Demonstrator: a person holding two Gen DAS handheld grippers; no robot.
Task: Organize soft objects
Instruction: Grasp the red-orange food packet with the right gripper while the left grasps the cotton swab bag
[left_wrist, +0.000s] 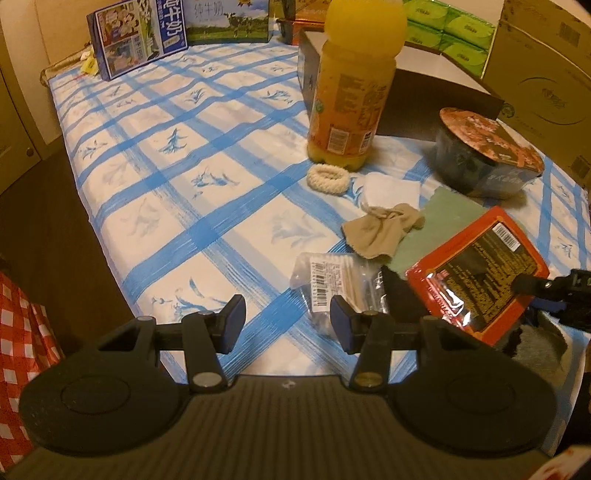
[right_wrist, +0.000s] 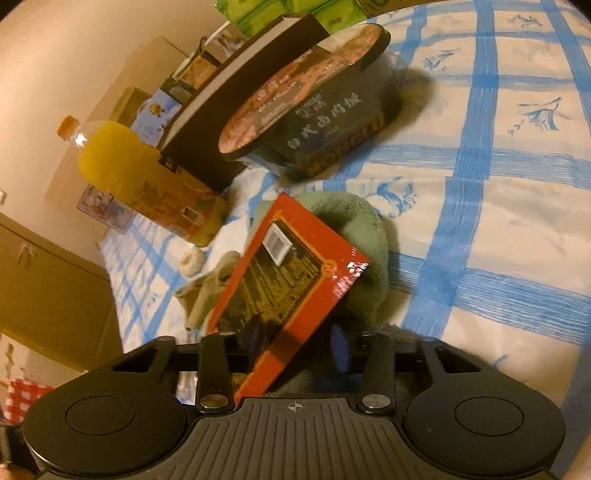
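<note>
A beige sock (left_wrist: 382, 230) lies crumpled on the blue-checked cloth of the surface (left_wrist: 177, 206), touching a folded white cloth (left_wrist: 393, 190) behind it and a green cloth (left_wrist: 439, 225) at its right. A cream scrunchie (left_wrist: 328, 180) lies just beyond, near the foot of an upright orange juice bottle (left_wrist: 351, 92). A clear packet of cotton swabs (left_wrist: 332, 280) lies in front of the sock, close to the left gripper (left_wrist: 288, 323), whose jaws stand partly apart with nothing between them, above the cloth. A red flat packet (right_wrist: 284, 280) rests tilted over the green cloth, its near corner between the fingers of the right gripper (right_wrist: 295, 343); the jaws are fairly narrow, but whether the pads press on the packet cannot be told, as motion blur and the packet itself hide them. A dark instant noodle bowl (left_wrist: 487, 151) sits behind the packet, beside a dark box (left_wrist: 436, 92). Cartons (left_wrist: 136, 37) stand along the far edge
</note>
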